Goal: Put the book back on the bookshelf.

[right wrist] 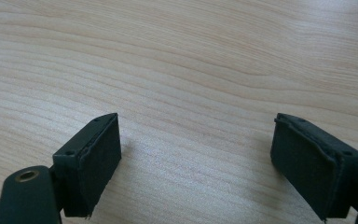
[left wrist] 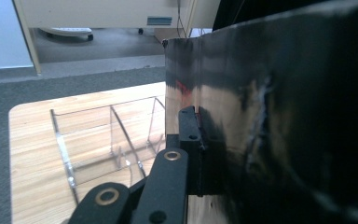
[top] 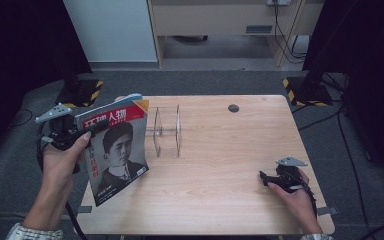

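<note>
High view: left gripper (top: 87, 131) is clamped on the upper left edge of a magazine (top: 117, 152), which is held upright and a bit tilted over the near-left part of the table (top: 220, 200), its lower corner low over or touching the wood, cannot tell which. Clear acrylic rack (top: 166, 131) stands just right of and beyond the magazine, dividers upright, slots empty. Left gripper view has the jaws closed on the glossy cover (left wrist: 270, 130) with the rack (left wrist: 107, 140) off to the left, near. Right gripper (top: 272, 179) rests at the near-right of the table, well apart from everything; in the right gripper view its jaws stand wide apart with bare wood (right wrist: 191, 70) between them. Likely step: carry the magazine to a rack slot. Risks: the grip is at one edge only, so the floppy magazine could sag, swing or slip out; a drooping lower corner may catch a divider and push or tip the light rack, since the right gripper isn't steadying it.
</note>
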A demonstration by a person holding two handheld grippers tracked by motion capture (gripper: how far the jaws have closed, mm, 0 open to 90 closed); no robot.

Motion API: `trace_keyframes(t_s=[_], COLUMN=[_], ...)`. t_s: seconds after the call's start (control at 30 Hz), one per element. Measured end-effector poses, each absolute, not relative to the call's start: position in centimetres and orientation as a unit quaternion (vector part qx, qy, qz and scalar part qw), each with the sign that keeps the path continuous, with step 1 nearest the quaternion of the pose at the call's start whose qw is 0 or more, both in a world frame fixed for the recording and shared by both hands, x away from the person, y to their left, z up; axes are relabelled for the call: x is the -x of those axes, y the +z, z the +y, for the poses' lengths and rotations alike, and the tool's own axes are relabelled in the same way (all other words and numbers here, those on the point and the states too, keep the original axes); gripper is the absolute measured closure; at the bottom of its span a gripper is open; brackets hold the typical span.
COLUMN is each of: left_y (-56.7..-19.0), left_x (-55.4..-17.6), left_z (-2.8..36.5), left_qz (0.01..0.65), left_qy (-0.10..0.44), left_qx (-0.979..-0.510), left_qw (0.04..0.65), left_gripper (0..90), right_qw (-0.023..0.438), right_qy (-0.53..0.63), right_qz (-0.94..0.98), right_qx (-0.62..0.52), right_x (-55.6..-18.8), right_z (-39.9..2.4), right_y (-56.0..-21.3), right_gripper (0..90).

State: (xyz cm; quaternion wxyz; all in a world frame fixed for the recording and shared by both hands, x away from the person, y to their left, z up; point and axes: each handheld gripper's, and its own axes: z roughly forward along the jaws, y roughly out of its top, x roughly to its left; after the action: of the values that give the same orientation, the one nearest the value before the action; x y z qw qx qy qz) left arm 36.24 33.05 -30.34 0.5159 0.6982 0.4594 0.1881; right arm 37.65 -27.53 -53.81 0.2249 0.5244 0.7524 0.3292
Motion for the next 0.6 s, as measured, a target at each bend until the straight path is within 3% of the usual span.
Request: trace_keyframes(t_s=[0.6], left_y=[-30.0], left_x=[-35.5], left_z=[35.7], left_qz=[0.476], left_qy=[0.203], left_qx=[-0.684], left_qw=[0.514], left_gripper=[86.4], right_qw=[0.224], right_qy=[0.330], right_qz=[0.753], right_qx=[-0.523], right_x=[-37.7], right_z=[-27.5], right_y=[-53.8], right_gripper=[16.3])
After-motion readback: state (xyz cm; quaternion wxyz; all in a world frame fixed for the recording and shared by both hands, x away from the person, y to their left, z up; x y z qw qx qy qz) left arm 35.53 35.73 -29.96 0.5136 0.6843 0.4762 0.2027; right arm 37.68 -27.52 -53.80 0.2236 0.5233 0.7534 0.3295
